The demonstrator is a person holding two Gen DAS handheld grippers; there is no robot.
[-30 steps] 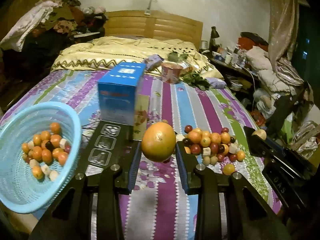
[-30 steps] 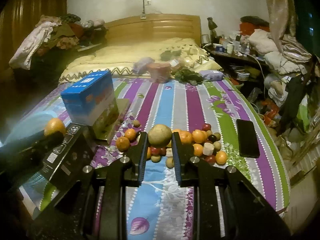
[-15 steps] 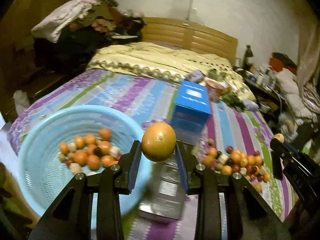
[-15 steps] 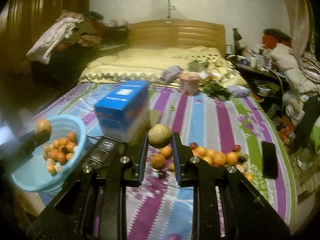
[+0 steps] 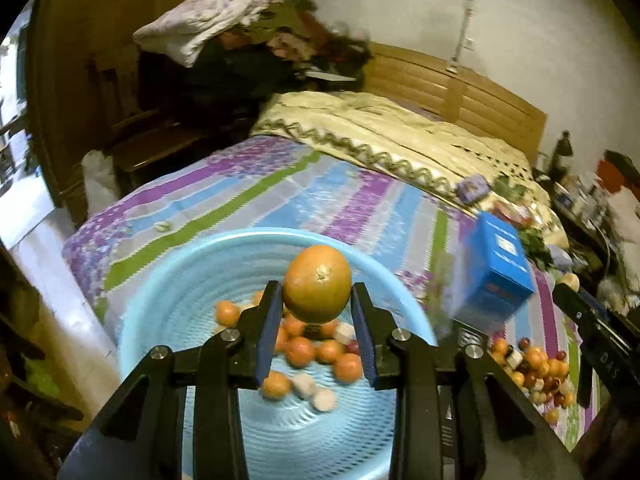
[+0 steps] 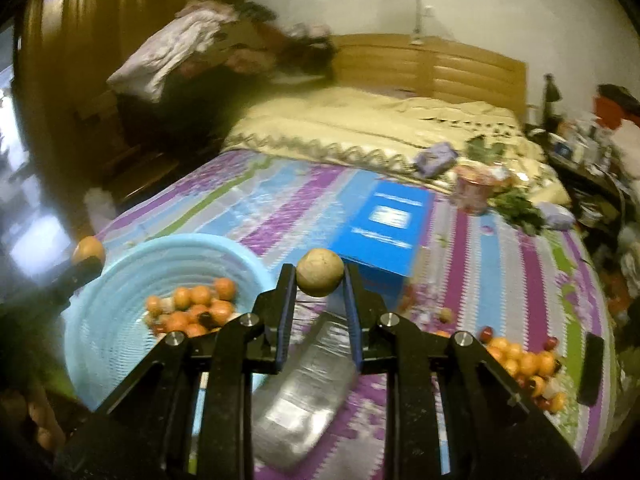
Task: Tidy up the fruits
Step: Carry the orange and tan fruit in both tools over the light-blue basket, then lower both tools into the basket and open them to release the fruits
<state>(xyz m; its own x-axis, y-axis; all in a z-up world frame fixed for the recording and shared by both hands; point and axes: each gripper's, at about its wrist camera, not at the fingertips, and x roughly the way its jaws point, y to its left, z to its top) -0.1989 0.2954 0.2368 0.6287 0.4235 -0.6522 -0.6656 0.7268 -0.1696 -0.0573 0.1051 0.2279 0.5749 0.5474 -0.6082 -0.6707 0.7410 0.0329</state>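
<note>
My left gripper (image 5: pixel 317 294) is shut on a large orange (image 5: pixel 318 283) and holds it over the light blue basket (image 5: pixel 168 276), which holds several small oranges and other fruits (image 5: pixel 304 350). My right gripper (image 6: pixel 320 280) is shut on a round tan fruit (image 6: pixel 319 273), held above the bed to the right of the basket (image 6: pixel 120 280). A pile of loose fruits (image 6: pixel 524 364) lies on the striped bedspread at the right; it also shows in the left wrist view (image 5: pixel 532 364).
A blue box (image 6: pixel 384 236) stands on the bed behind my right gripper. A clear plastic tray (image 6: pixel 304 396) lies below it. A black phone (image 6: pixel 592 368) lies near the bed's right edge. A pink cup (image 6: pixel 474 194) and greens sit farther back.
Both grippers have swung left with their fruits. The left one now hangs over the basket; the right one has come closer to the basket, away from the fruit pile.
</note>
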